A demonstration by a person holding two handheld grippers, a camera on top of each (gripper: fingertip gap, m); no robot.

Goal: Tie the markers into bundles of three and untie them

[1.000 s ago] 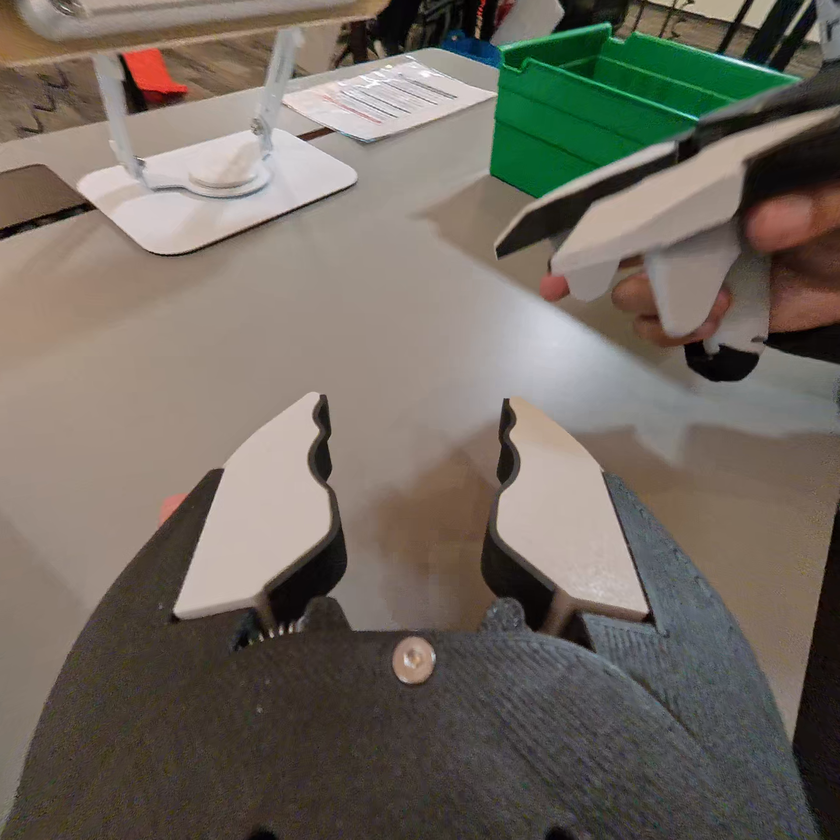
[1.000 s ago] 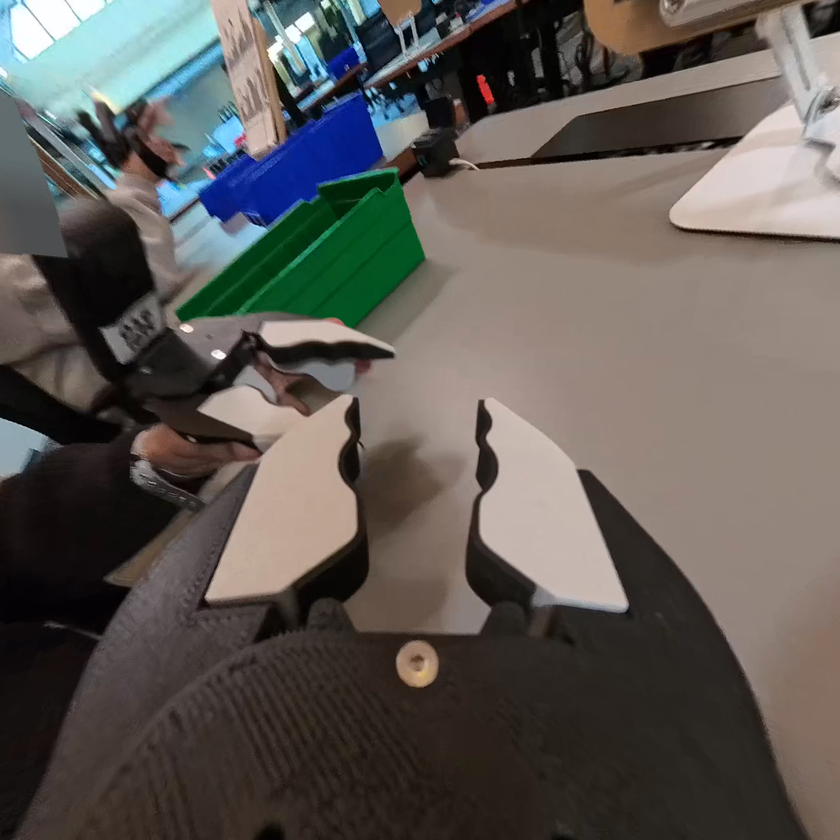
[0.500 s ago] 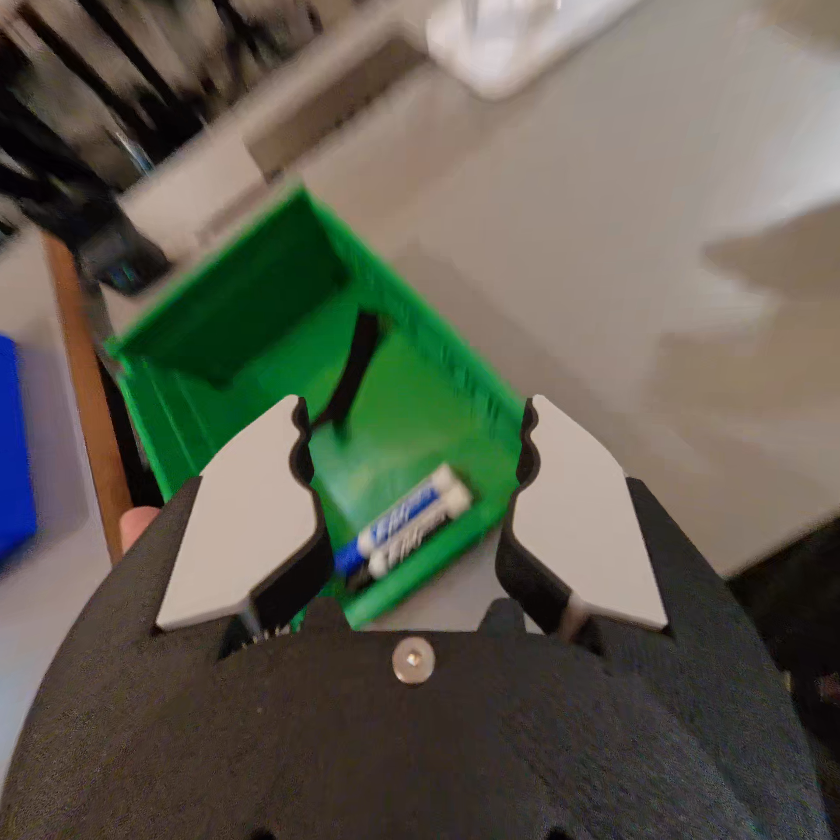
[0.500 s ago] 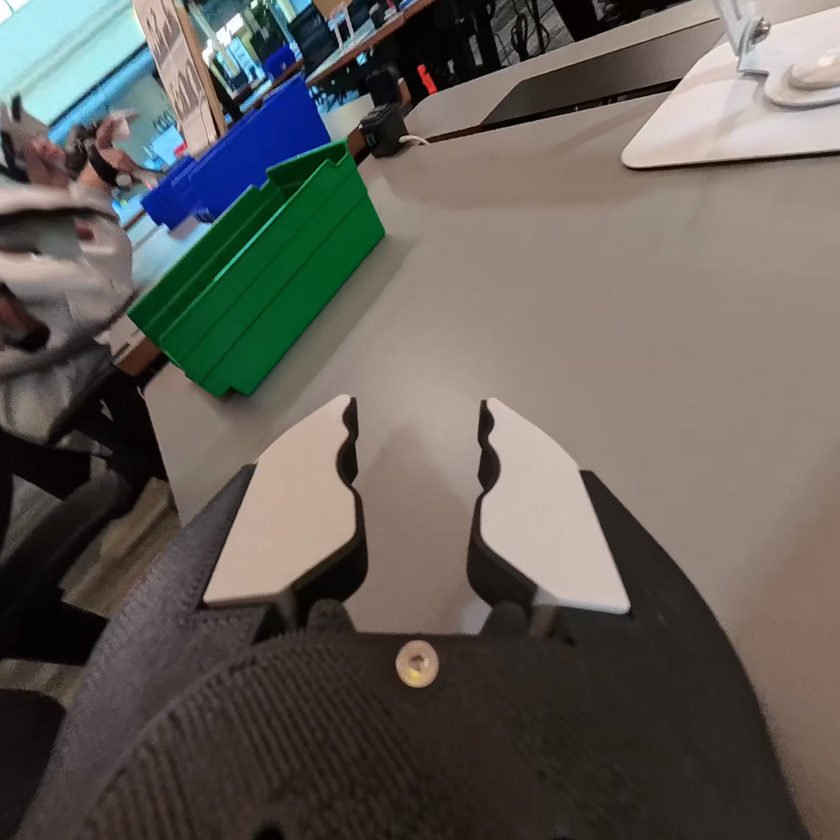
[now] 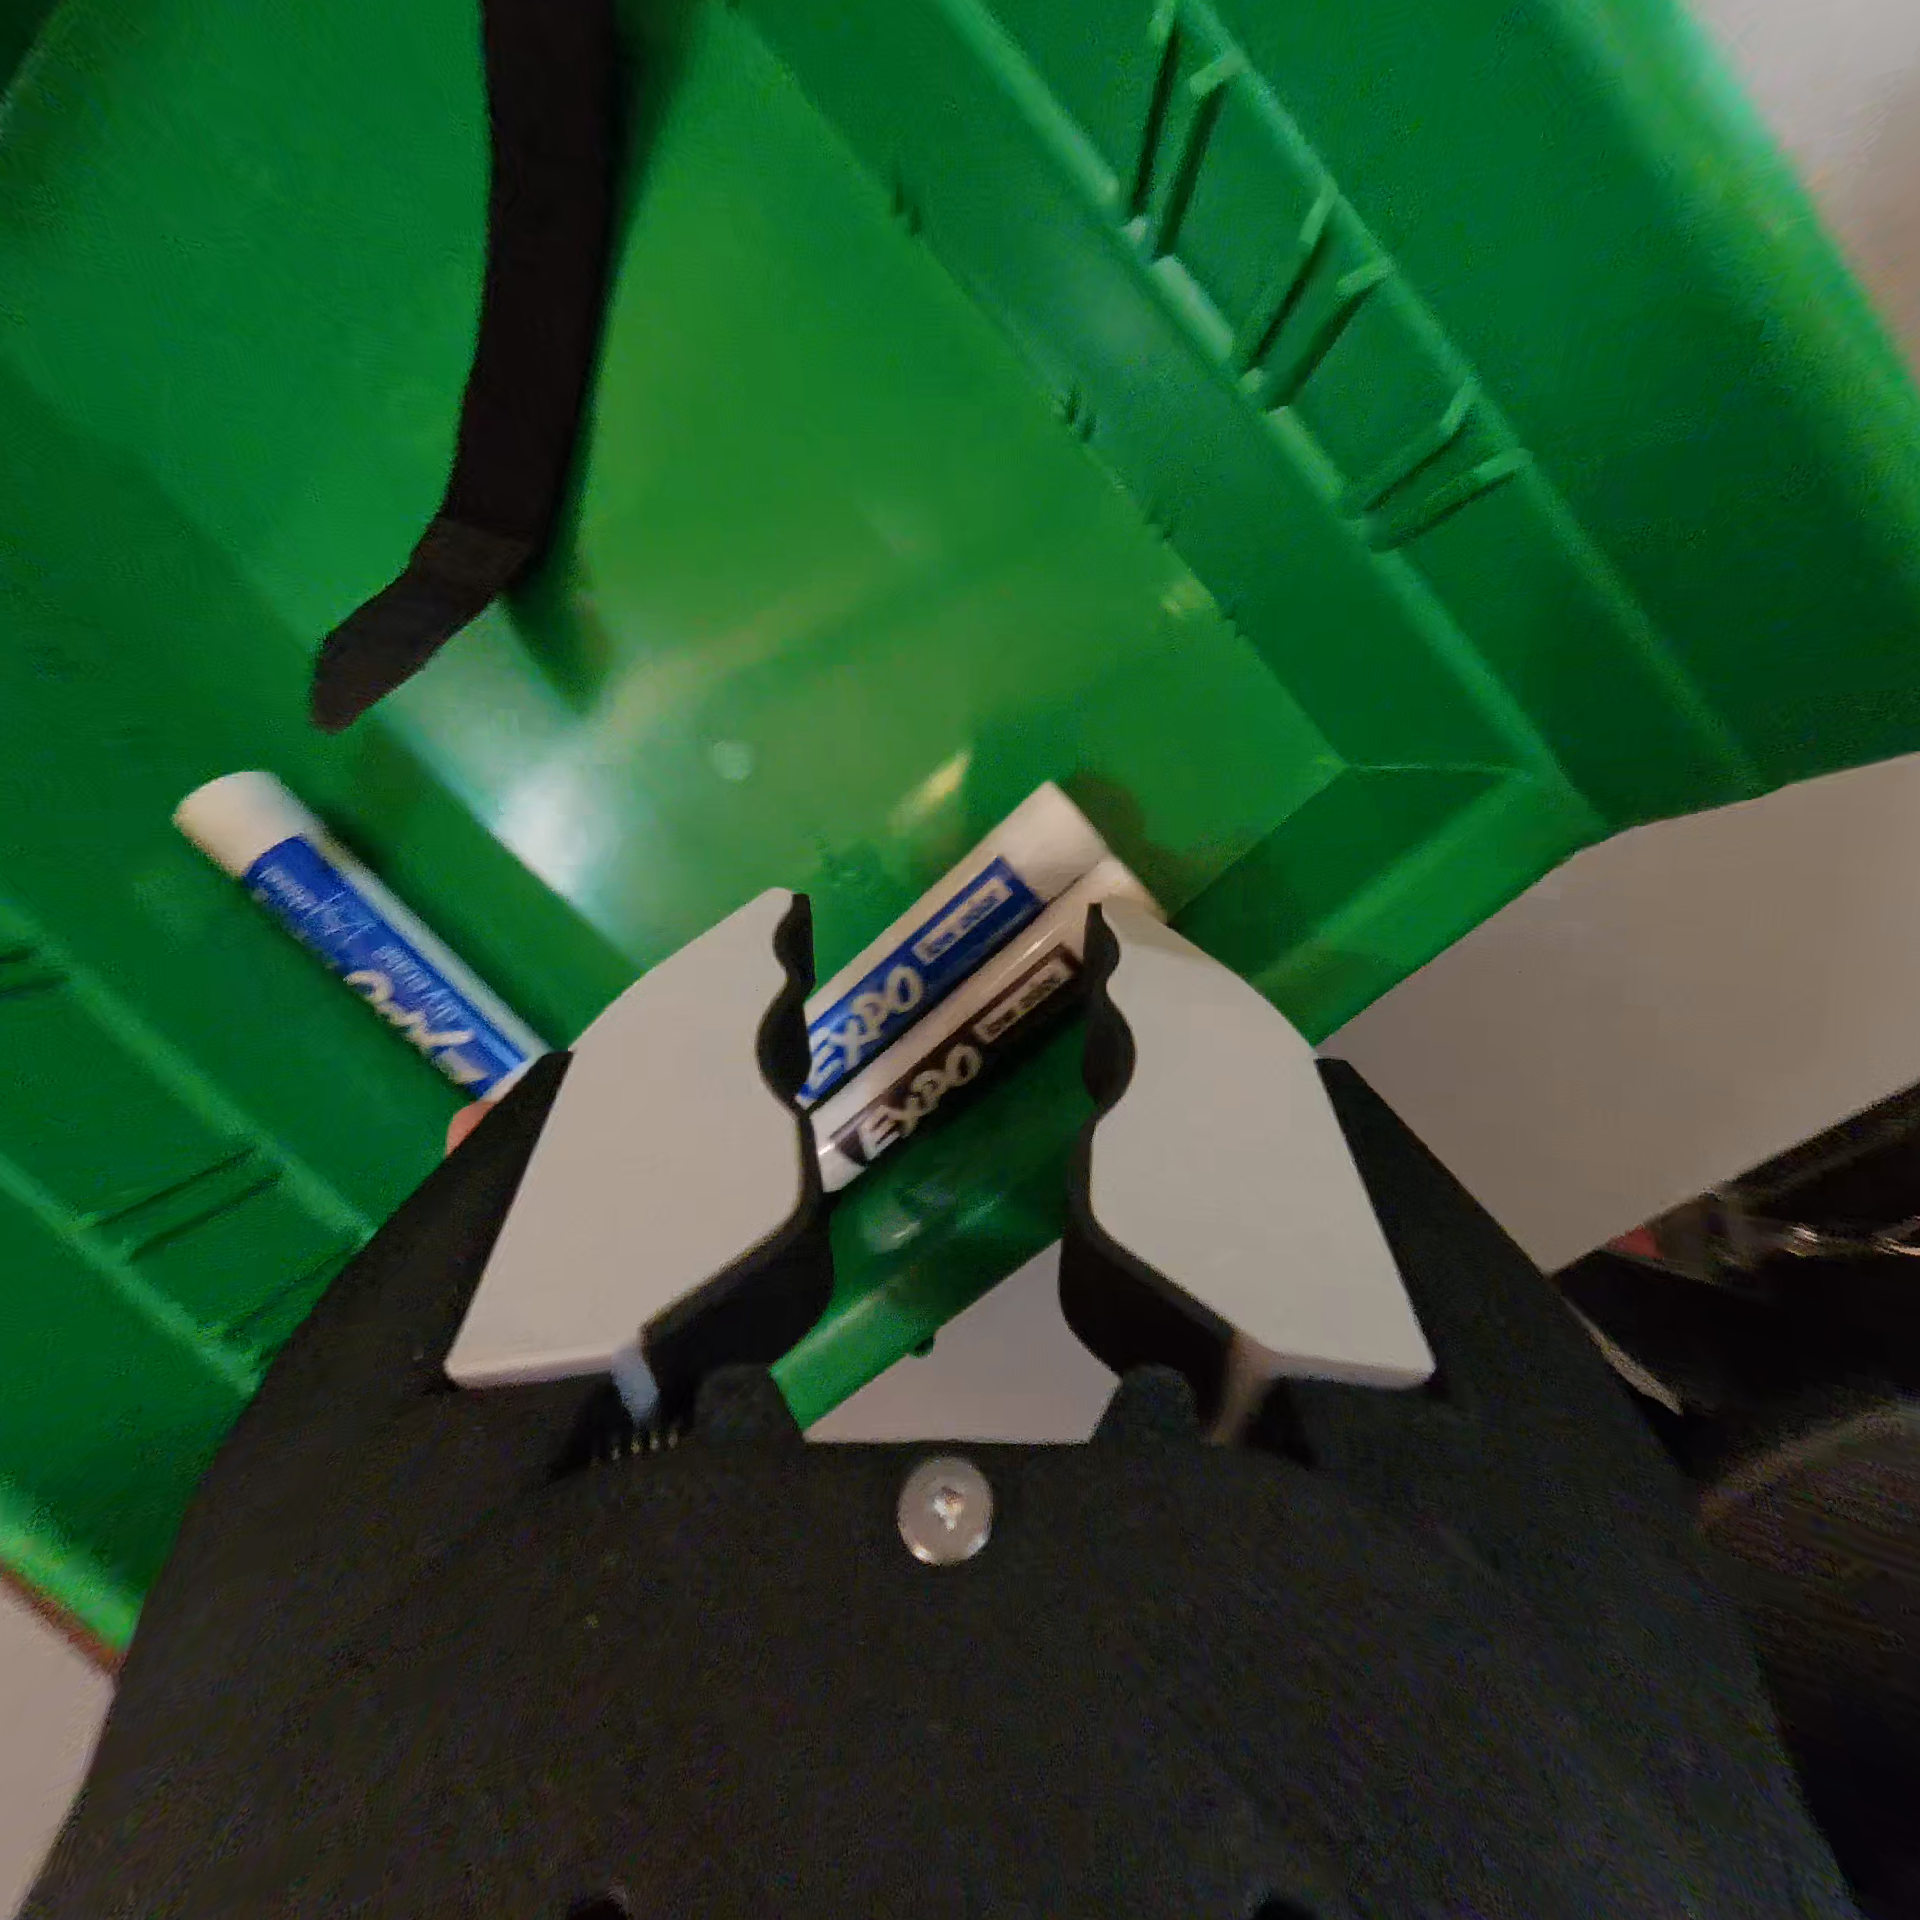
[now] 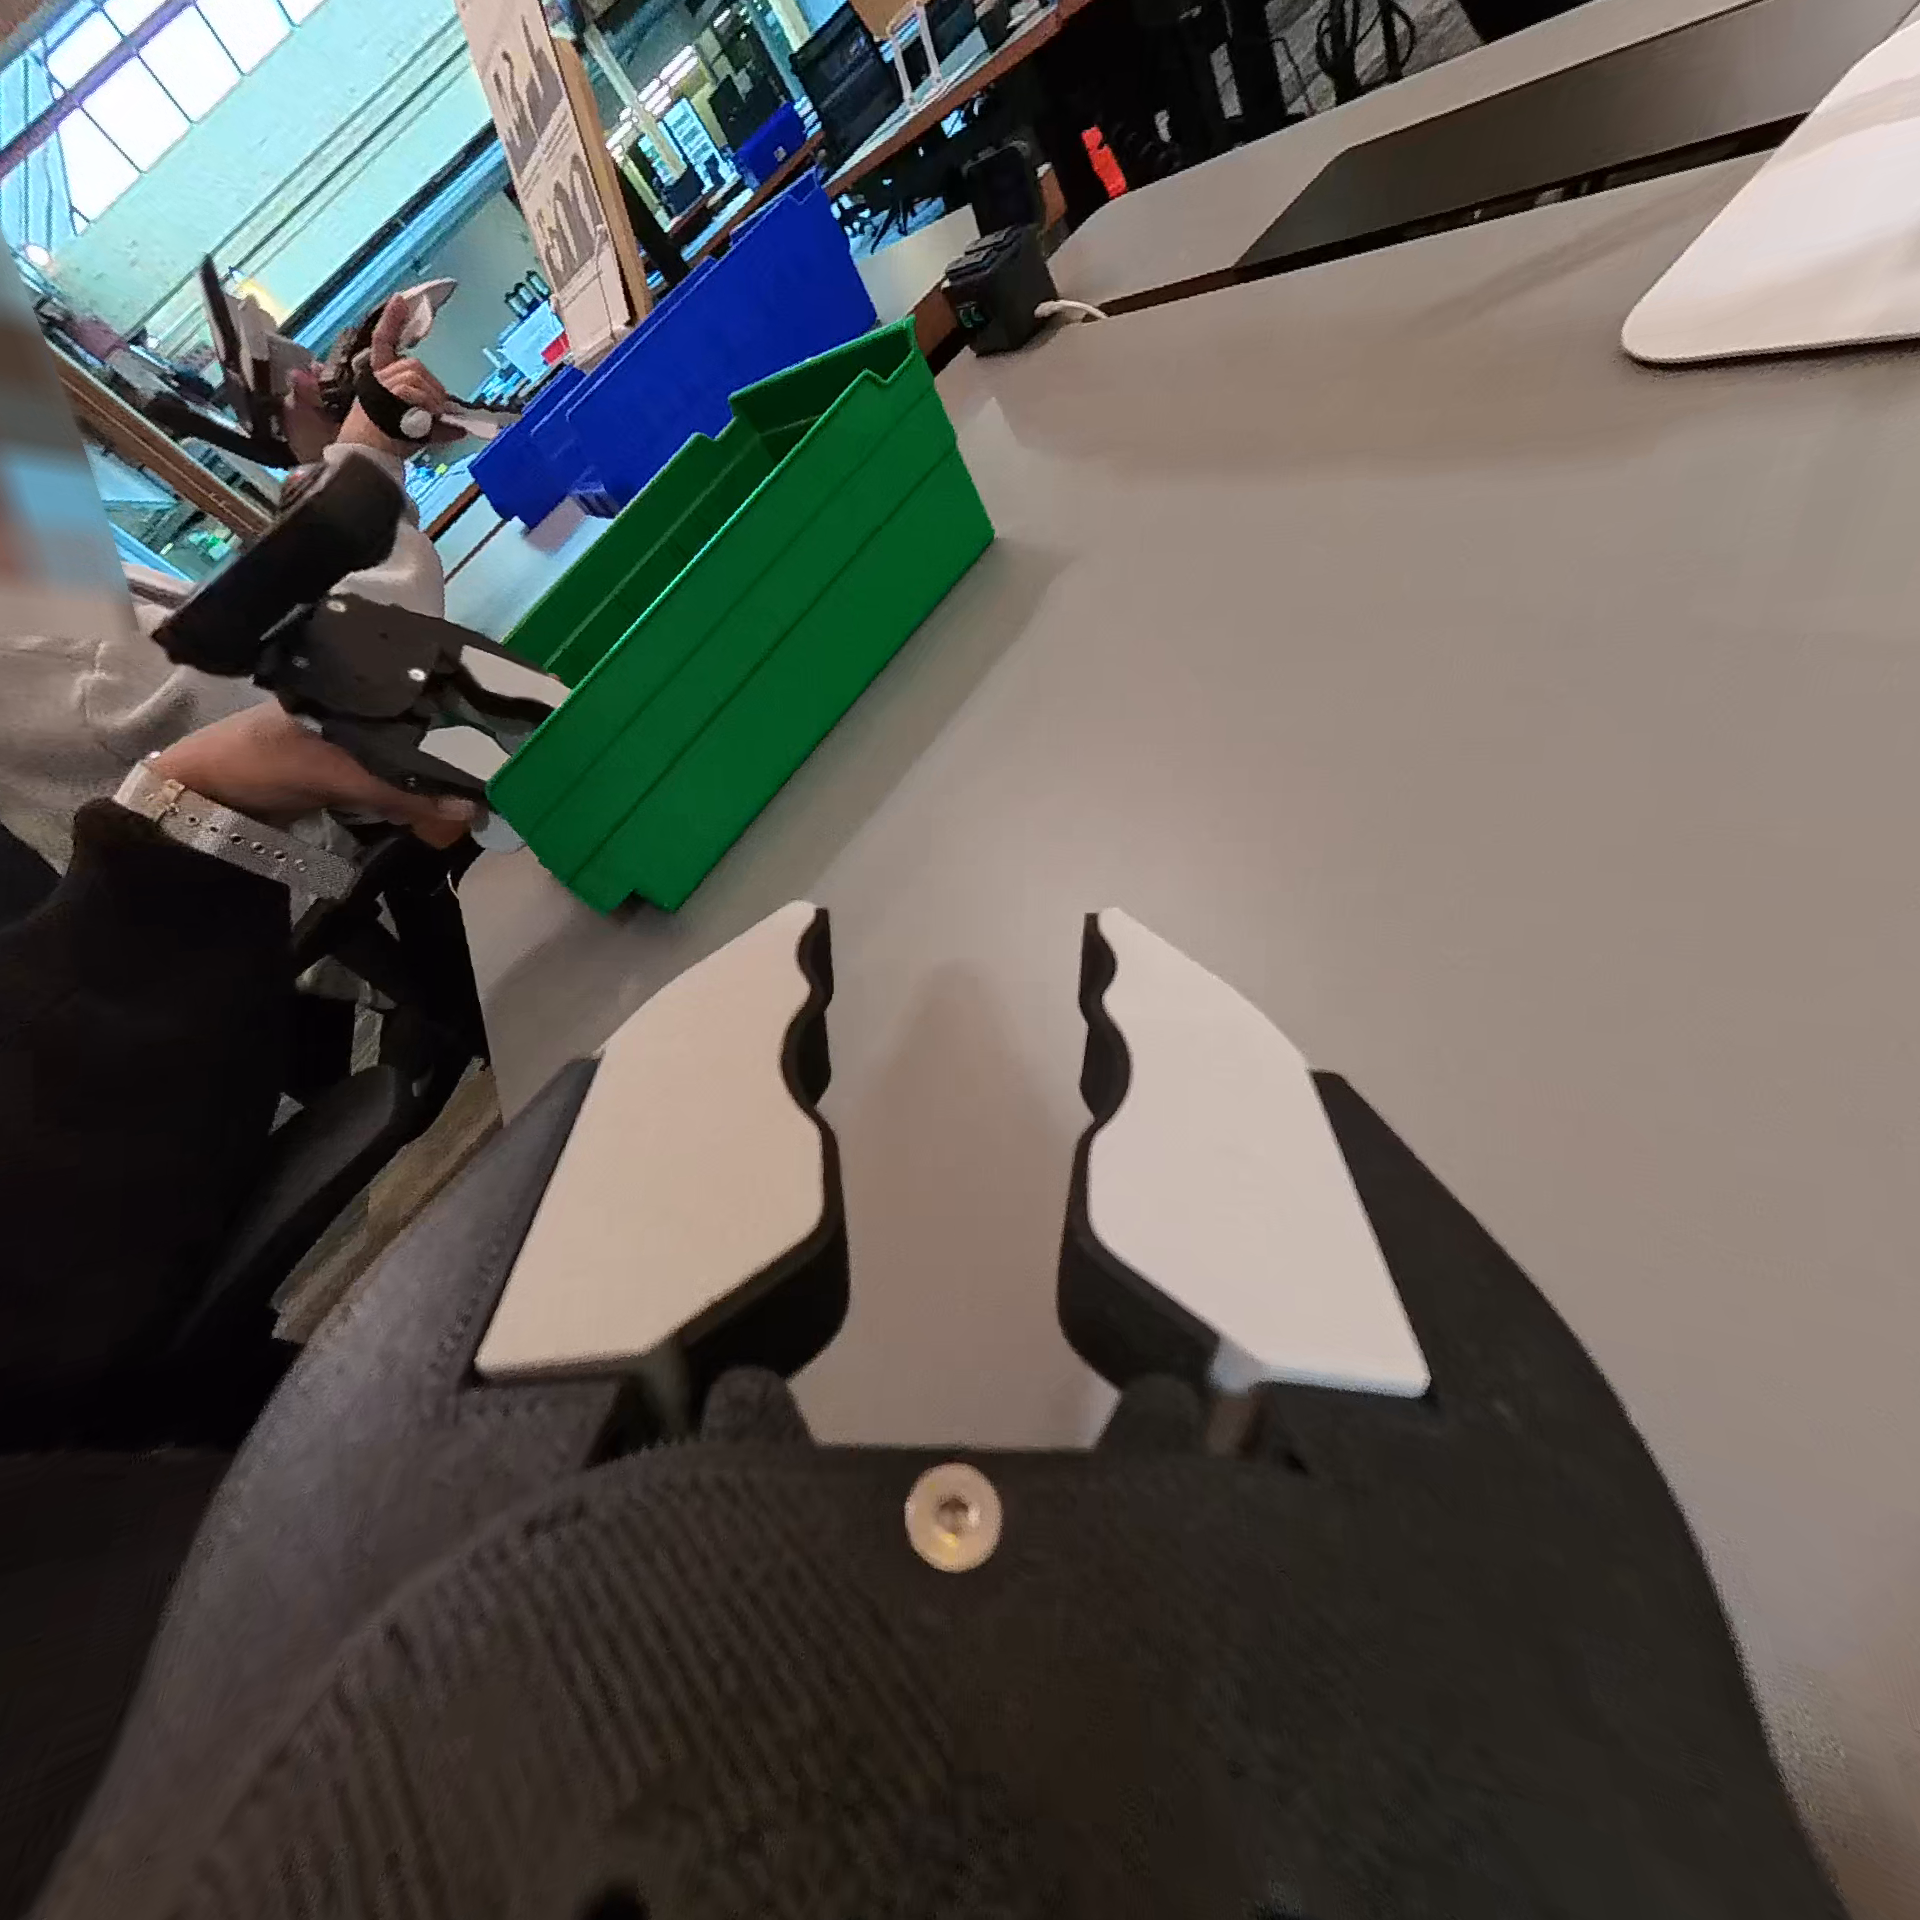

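Left gripper: fingers spread, gripping nothing, poised over the black marker, which lies between the tips.
Blue marker: touching it, just beyond.
Second blue marker: left of the fingers.
Green bin: holds all three.
Black strap: far beyond.
Judgement: straddle the black barrel alone, squarely.
Writing: printed labels, left unread.
Right gripper: spread, empty, over the grey table.

Left wrist view: close above green bin, looking steeply down, slightly blurred. Right wrist view: low over worktop, facing same bin from farther off.
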